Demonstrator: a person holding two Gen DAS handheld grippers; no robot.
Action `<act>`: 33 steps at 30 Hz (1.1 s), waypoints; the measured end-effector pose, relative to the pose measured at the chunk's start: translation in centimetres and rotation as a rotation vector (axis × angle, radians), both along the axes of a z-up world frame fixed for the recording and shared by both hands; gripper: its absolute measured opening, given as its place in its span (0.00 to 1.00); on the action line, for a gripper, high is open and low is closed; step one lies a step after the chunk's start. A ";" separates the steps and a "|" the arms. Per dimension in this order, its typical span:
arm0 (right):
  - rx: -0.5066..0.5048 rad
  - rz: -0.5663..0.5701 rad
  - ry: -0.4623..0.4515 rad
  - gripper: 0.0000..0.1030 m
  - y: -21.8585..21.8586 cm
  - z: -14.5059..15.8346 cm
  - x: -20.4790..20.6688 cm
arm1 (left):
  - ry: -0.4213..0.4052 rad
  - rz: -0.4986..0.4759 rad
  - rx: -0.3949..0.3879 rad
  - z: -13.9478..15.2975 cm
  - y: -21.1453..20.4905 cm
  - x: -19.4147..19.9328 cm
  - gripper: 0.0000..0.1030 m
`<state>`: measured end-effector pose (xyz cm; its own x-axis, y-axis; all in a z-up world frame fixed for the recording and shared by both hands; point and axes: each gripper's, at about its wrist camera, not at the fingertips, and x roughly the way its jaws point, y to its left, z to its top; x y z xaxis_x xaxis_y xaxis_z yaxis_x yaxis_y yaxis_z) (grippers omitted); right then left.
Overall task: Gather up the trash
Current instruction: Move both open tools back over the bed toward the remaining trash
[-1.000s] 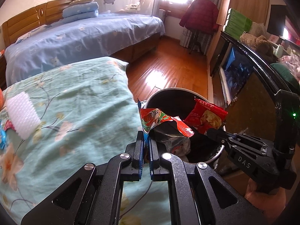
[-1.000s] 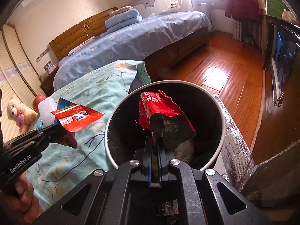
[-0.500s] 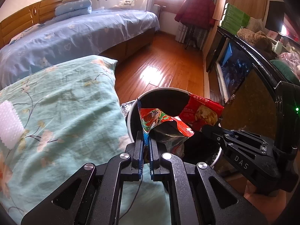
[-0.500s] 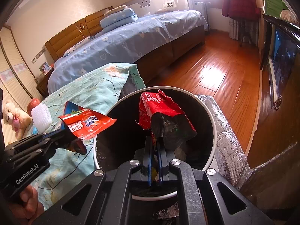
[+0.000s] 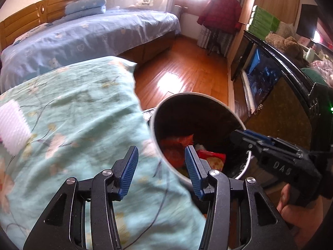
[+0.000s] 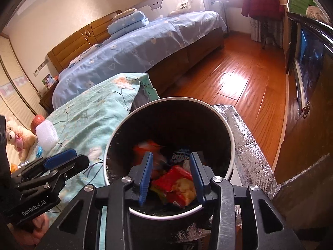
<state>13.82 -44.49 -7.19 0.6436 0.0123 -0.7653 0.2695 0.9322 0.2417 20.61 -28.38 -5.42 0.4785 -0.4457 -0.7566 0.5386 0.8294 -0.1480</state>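
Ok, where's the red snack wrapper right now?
In the right wrist view, the red snack wrapper lies inside the round trash bin, low centre, seen between the open right gripper's fingers.

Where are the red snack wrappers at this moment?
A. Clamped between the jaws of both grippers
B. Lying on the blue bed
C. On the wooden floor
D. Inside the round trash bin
D: the red snack wrappers lie at the bottom of the round trash bin, while the left gripper and the right gripper stand open with nothing pressed between their pads.
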 end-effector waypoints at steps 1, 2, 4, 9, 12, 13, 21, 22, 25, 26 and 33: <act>0.001 0.002 -0.006 0.40 0.2 0.1 0.0 | 0.001 0.009 -0.001 -0.1 0.6 -0.2 0.45; 0.003 0.006 -0.013 0.41 0.5 0.3 -0.1 | 0.002 0.022 -0.002 -0.2 1.4 -0.3 0.45; 0.009 0.013 -0.019 0.47 0.9 0.4 0.0 | 0.006 0.052 -0.004 -0.4 2.9 -0.5 0.45; 0.024 0.059 -0.037 0.56 3.2 0.9 0.6 | 0.007 0.123 -0.011 -0.7 6.8 -1.1 0.45; 0.026 0.103 -0.051 0.62 5.4 1.2 1.1 | -0.004 0.168 -0.006 -0.7 9.2 -1.5 0.45; 0.027 0.110 -0.052 0.64 5.7 1.2 1.2 | -0.005 0.188 -0.004 -0.8 10.2 -1.6 0.45; 0.045 0.225 -0.055 0.76 11.2 0.9 2.3 | 0.011 0.302 -0.008 -1.6 16.5 -2.0 0.45; 0.049 0.247 -0.051 0.77 12.3 0.7 2.5 | 0.008 0.321 -0.003 -1.7 17.4 -2.2 0.45; 0.054 0.283 -0.045 0.78 13.9 0.5 2.9 | 0.009 0.359 -0.002 -1.8 19.3 -2.3 0.45; 0.057 0.298 -0.044 0.78 14.7 0.4 3.1 | 0.010 0.374 0.000 -1.9 20.1 -2.4 0.46; 0.071 0.392 -0.043 0.84 19.3 0.0 4.7 | 0.009 0.472 0.026 -2.3 24.7 -2.6 0.50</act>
